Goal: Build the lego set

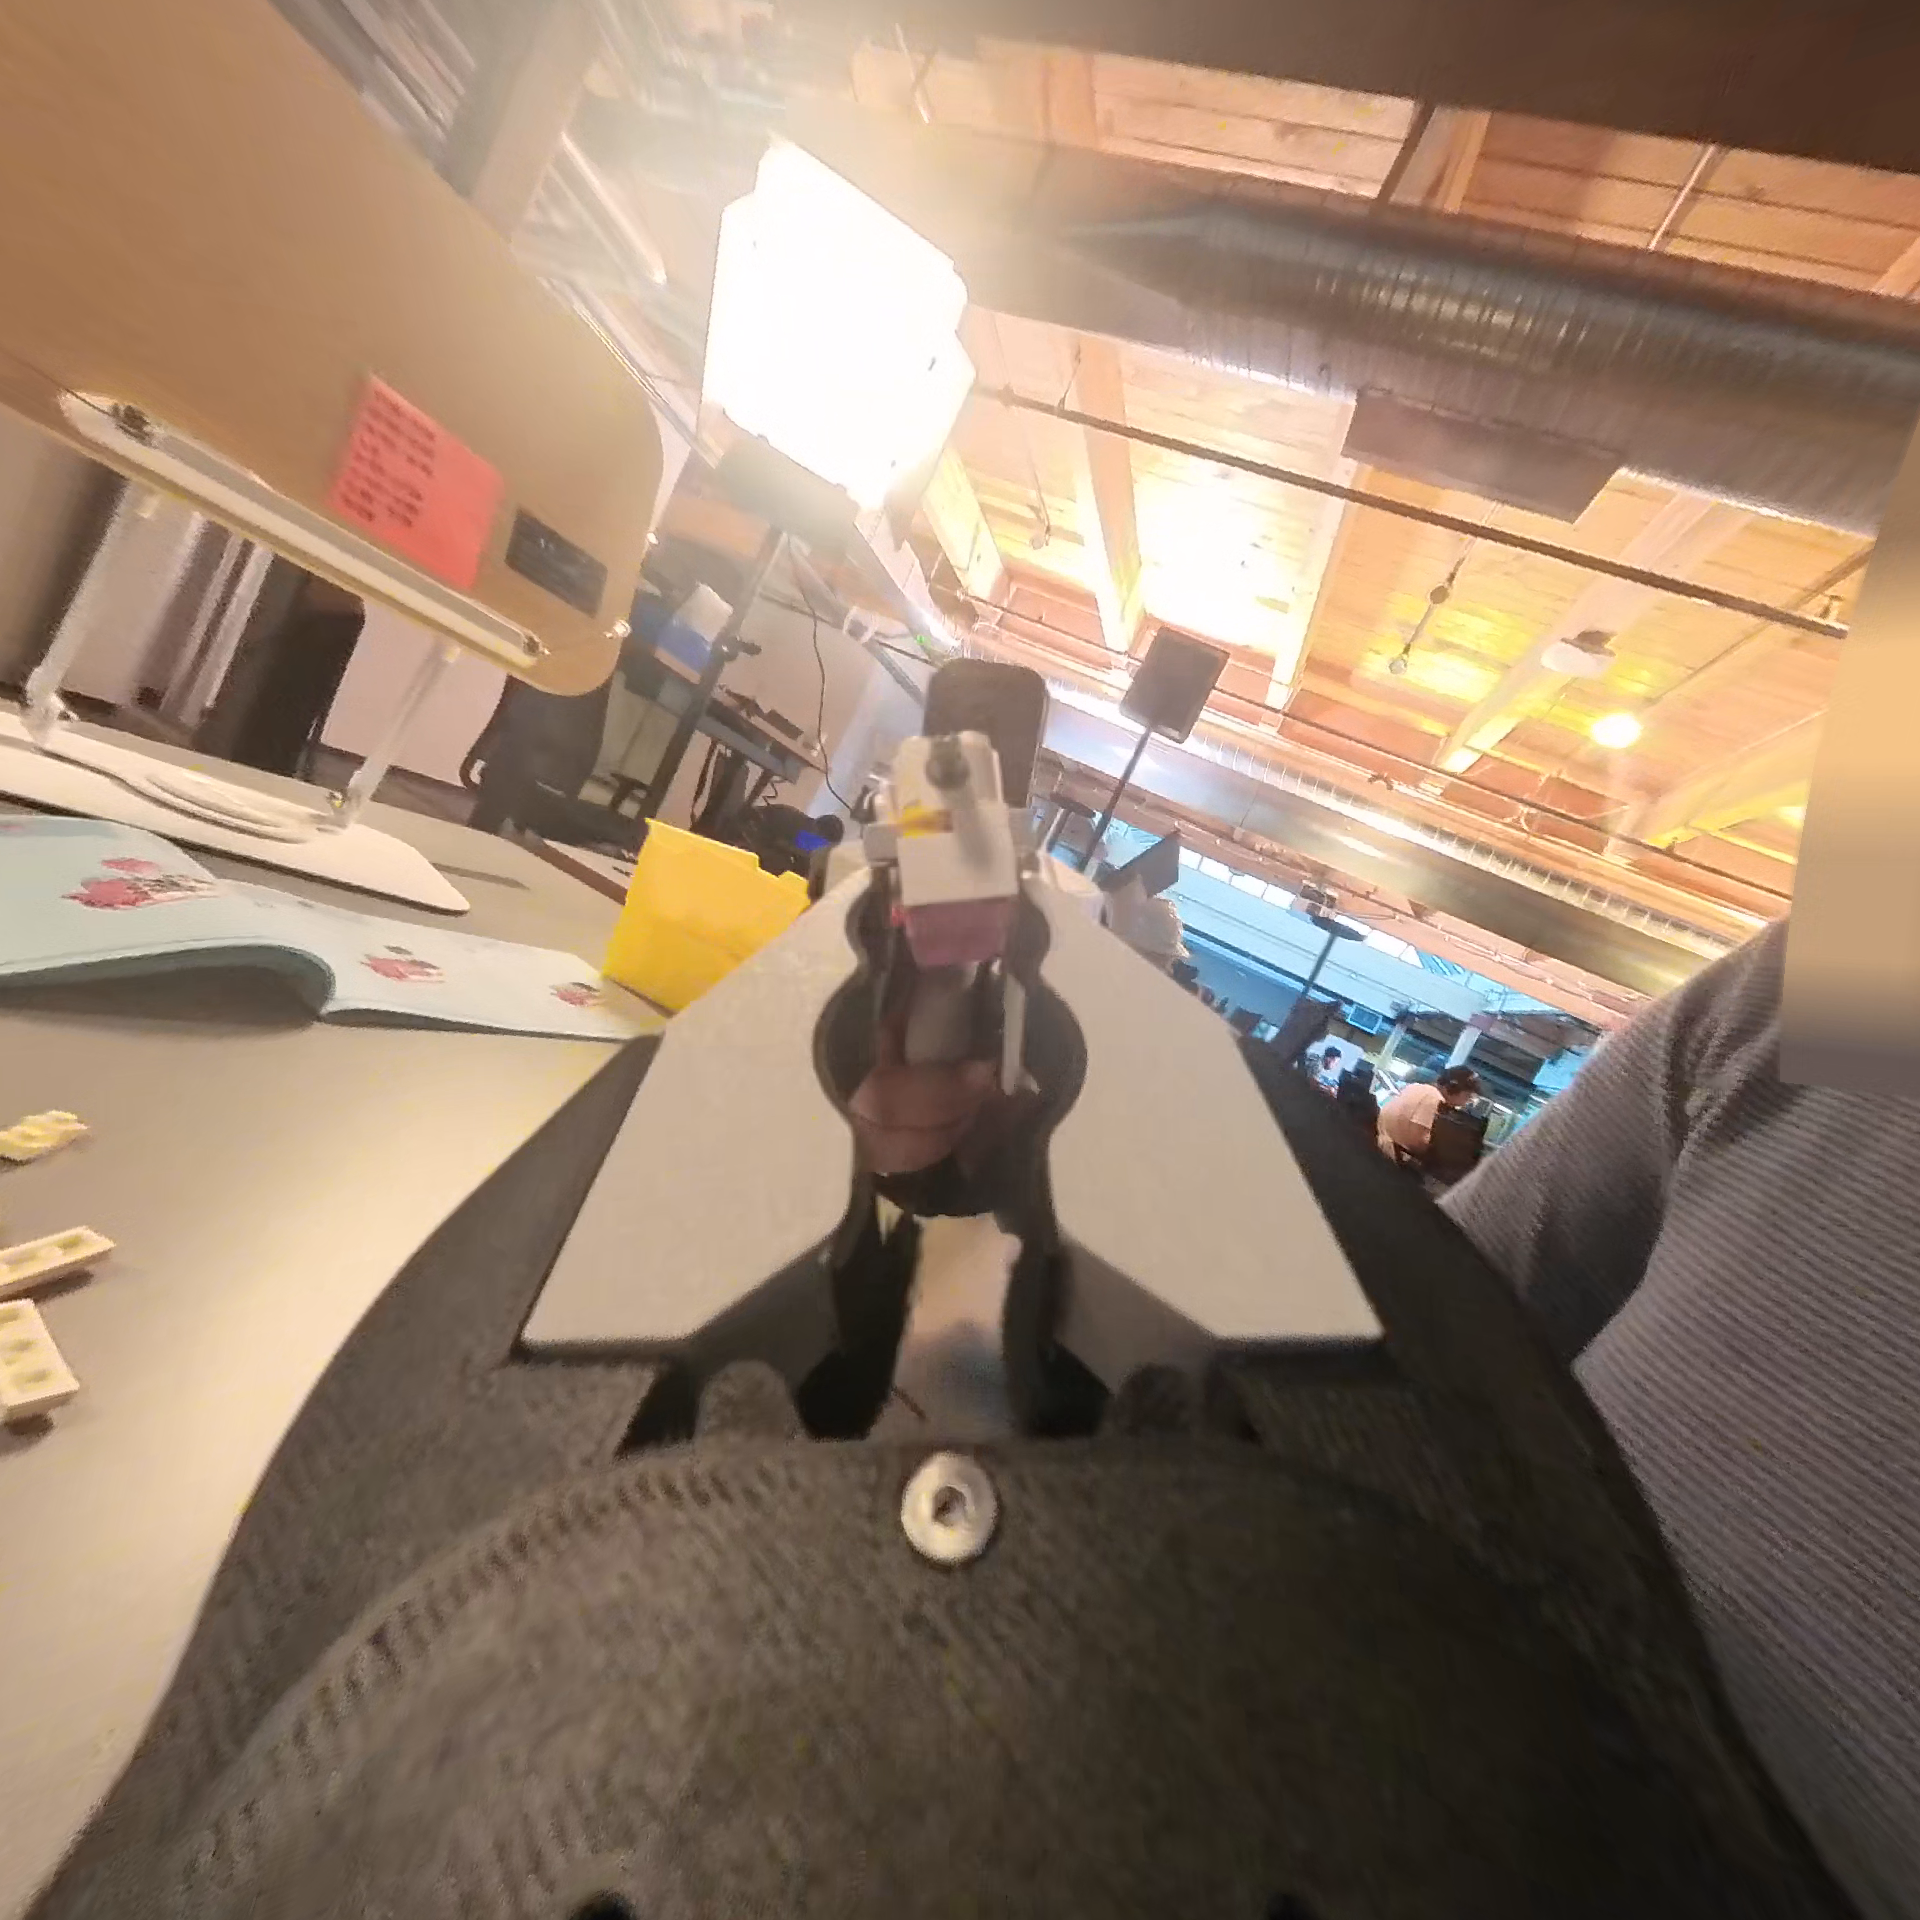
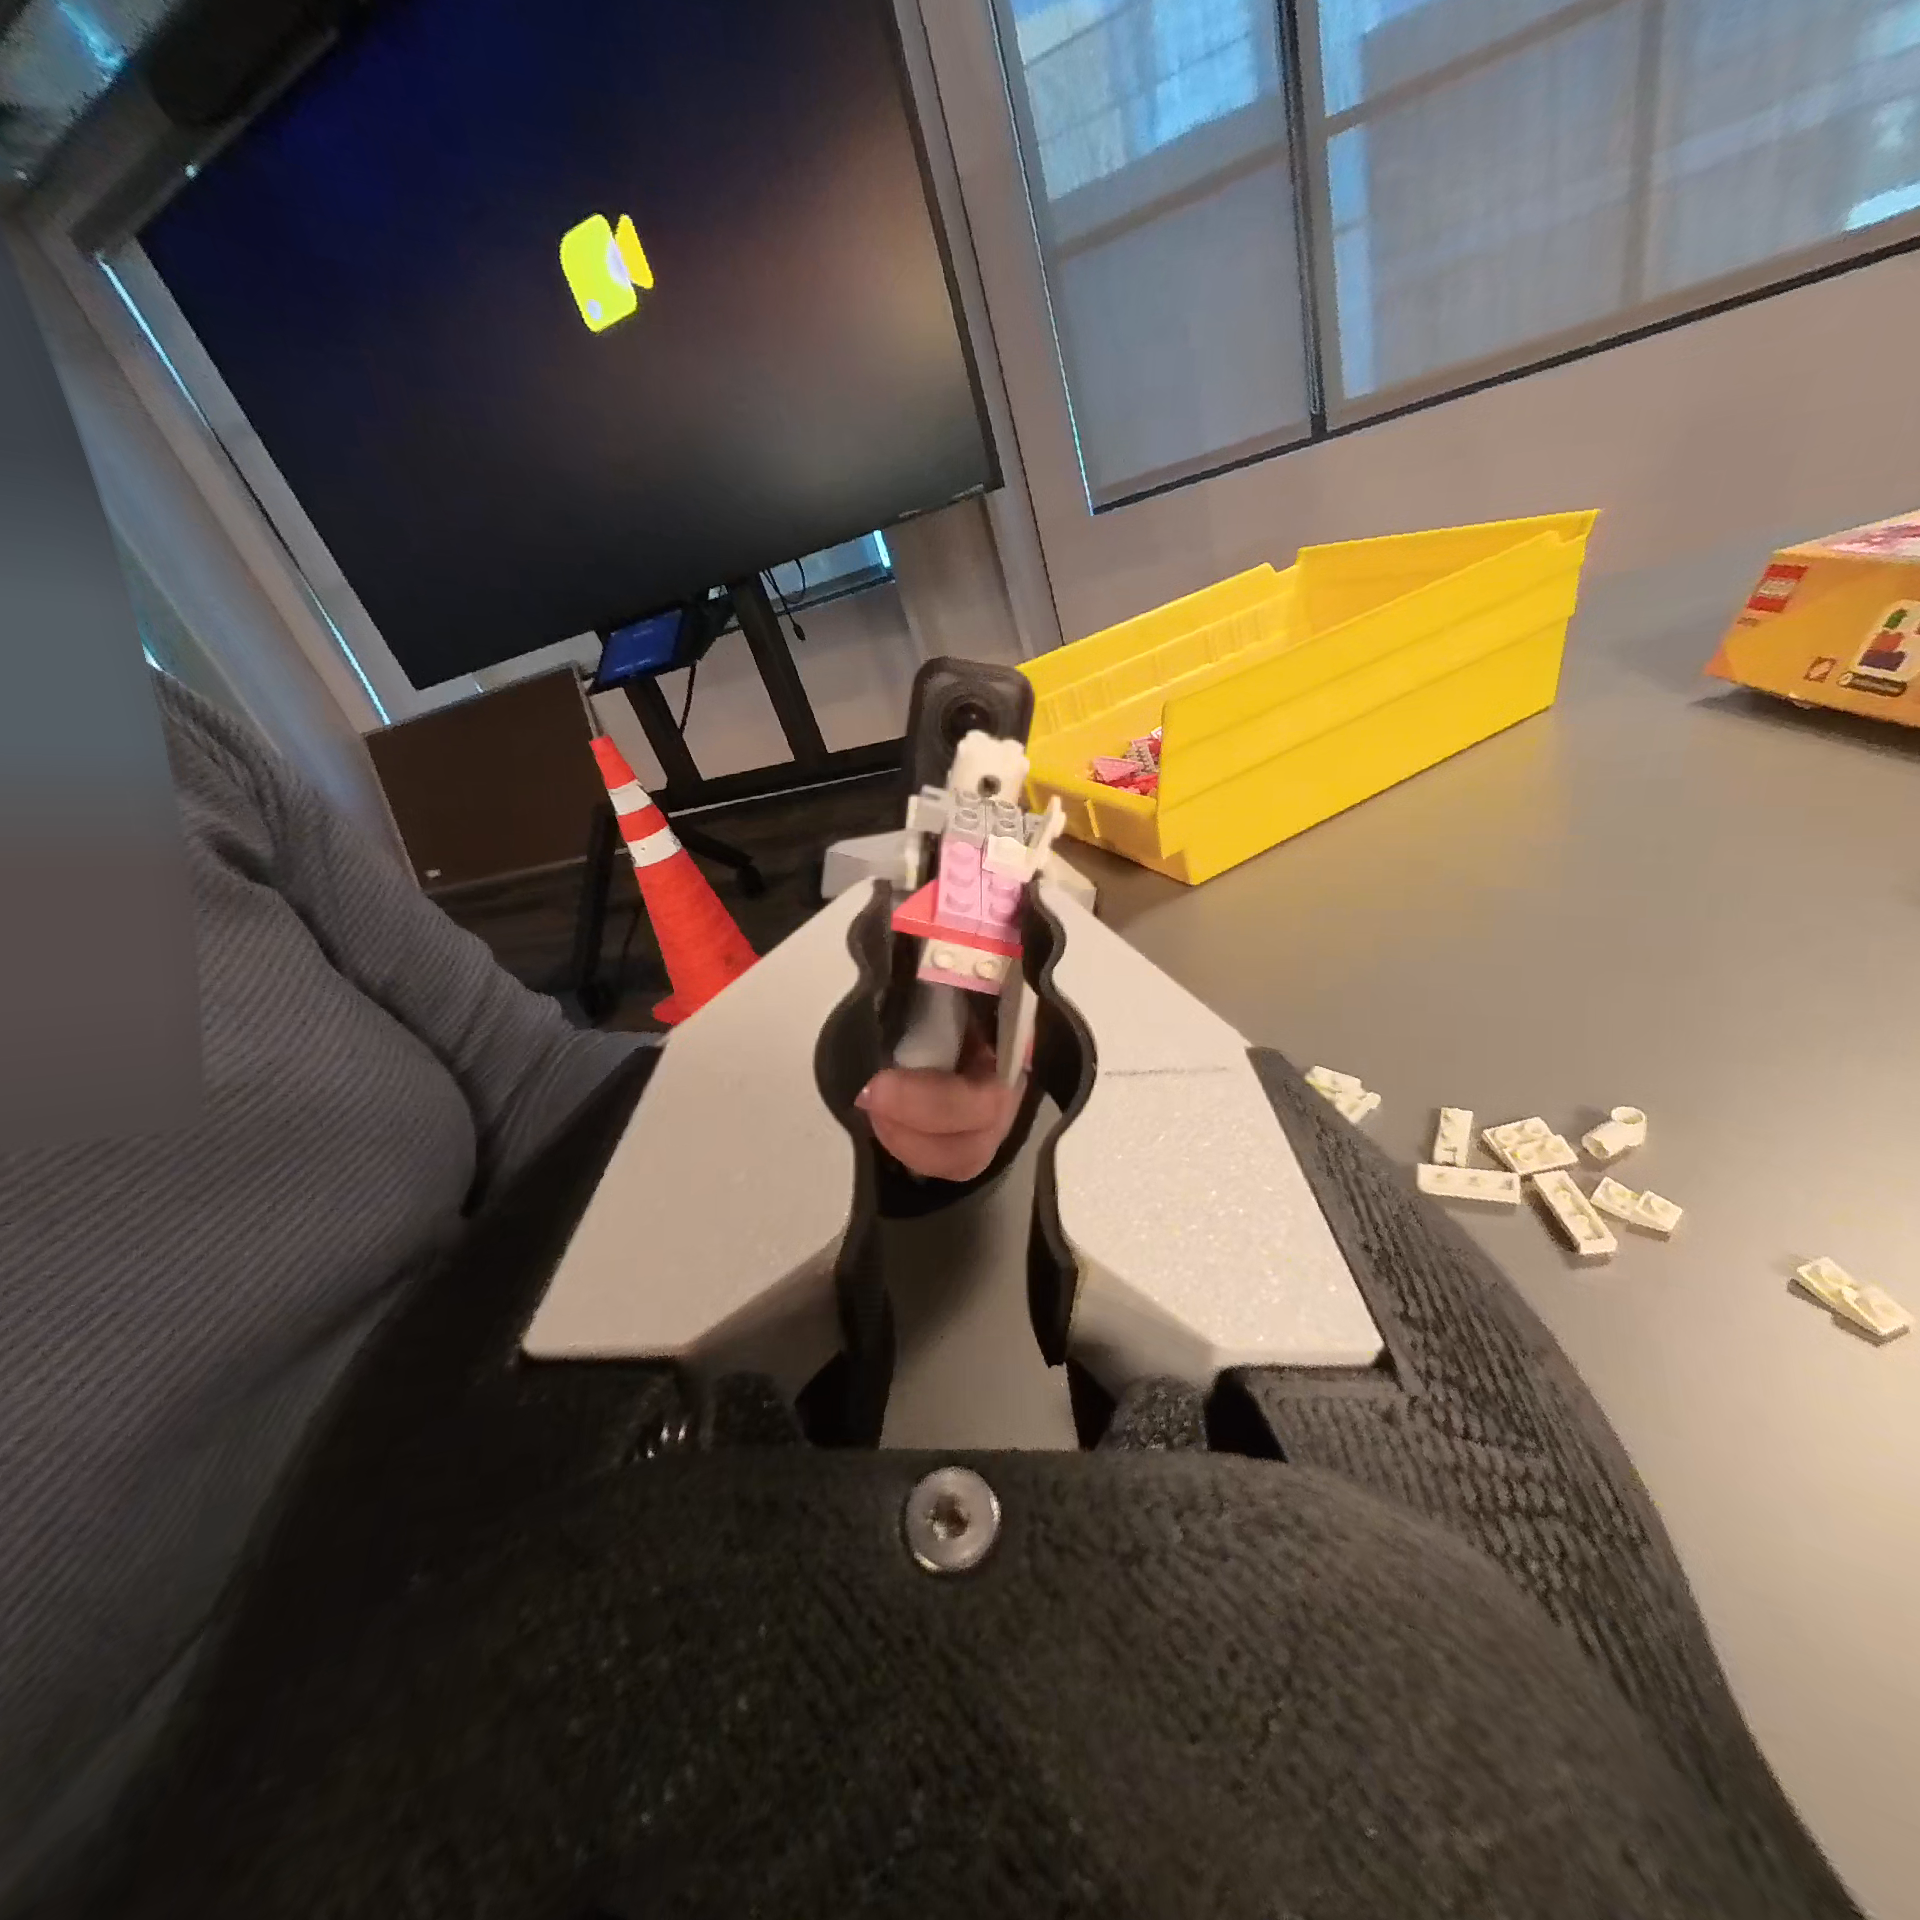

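Observation:
A small brick model (image 2: 971, 883) of pink, red, white and grey bricks hangs in the air between my two grippers, which face each other tip to tip. In the right wrist view my right gripper (image 2: 956, 920) is shut on its pink and red end. In the left wrist view my left gripper (image 1: 951, 909) is shut on the model (image 1: 951, 878) at its white and pink end. Behind the model, each view shows the other gripper's black camera (image 2: 971, 727). A thumb (image 2: 935, 1127) shows between the fingers lower down.
A grey table (image 2: 1558, 935) carries a yellow bin (image 2: 1351, 686) with pink and red bricks, loose white plates (image 2: 1538, 1164), an orange box (image 2: 1829, 644) and an open booklet (image 1: 312, 935). A large screen (image 2: 571, 364) and an orange cone (image 2: 675, 883) stand beyond. Grey sleeves (image 2: 260, 987) flank the grippers. The tips of both grippers are at nearly the same place.

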Demonstrator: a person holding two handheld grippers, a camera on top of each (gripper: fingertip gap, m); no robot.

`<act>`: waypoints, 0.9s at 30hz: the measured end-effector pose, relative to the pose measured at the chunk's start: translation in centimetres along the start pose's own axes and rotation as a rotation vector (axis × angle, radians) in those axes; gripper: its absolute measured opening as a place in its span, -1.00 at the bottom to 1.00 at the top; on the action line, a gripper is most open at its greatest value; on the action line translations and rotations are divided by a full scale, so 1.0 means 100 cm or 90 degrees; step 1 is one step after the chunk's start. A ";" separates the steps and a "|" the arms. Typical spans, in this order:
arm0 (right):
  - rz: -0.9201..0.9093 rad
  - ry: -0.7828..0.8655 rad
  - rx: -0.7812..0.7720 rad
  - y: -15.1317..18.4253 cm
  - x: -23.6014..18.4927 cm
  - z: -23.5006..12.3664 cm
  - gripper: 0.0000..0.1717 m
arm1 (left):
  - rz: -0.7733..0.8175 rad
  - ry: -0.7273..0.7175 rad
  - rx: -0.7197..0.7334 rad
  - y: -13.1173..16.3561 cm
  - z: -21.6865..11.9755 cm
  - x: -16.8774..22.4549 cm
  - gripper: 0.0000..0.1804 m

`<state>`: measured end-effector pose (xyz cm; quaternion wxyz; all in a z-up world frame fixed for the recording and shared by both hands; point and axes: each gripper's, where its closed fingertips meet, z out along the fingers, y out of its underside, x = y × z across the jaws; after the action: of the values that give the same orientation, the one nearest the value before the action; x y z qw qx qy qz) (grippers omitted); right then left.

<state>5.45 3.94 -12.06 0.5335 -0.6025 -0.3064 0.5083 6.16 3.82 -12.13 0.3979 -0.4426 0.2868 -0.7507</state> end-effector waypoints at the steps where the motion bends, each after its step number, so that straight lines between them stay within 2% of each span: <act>1: -0.004 0.005 -0.001 0.000 0.000 0.000 -0.73 | 0.002 -0.001 0.000 0.000 0.000 0.000 -0.79; 5: -0.016 0.013 -0.004 0.000 0.002 -0.004 -0.73 | -0.003 0.002 -0.018 0.002 0.001 0.000 -0.82; 8: -0.054 0.141 -0.043 0.003 0.031 -0.027 -0.58 | 0.057 -0.060 -0.019 0.000 -0.002 -0.009 -0.83; 11: -0.133 0.327 -0.275 0.048 0.071 -0.071 -0.66 | 0.117 -0.126 -0.009 -0.006 -0.006 -0.020 -0.82; 13: -0.165 0.360 -0.432 0.077 0.075 -0.089 -0.74 | 0.135 -0.142 -0.014 -0.005 -0.006 -0.023 -0.82; 15: -0.204 0.357 -0.528 0.092 0.074 -0.093 -0.78 | 0.134 -0.139 -0.031 0.000 -0.003 -0.023 -0.82; 19: -0.242 0.310 -0.674 0.100 0.077 -0.086 -0.82 | 0.154 -0.139 -0.057 0.007 0.001 -0.023 -0.82; 21: -0.233 0.282 -0.762 0.104 0.084 -0.088 -0.84 | 0.169 -0.143 -0.057 0.006 0.001 -0.022 -0.82; 27: -0.170 0.195 -0.893 0.120 0.088 -0.089 -0.85 | 0.164 -0.142 -0.039 0.001 -0.002 -0.021 -0.82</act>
<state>14.33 6.15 -26.77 0.1162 -0.8245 -0.5529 0.0330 6.62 5.55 -13.25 0.5063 -0.4944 0.3178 -0.6310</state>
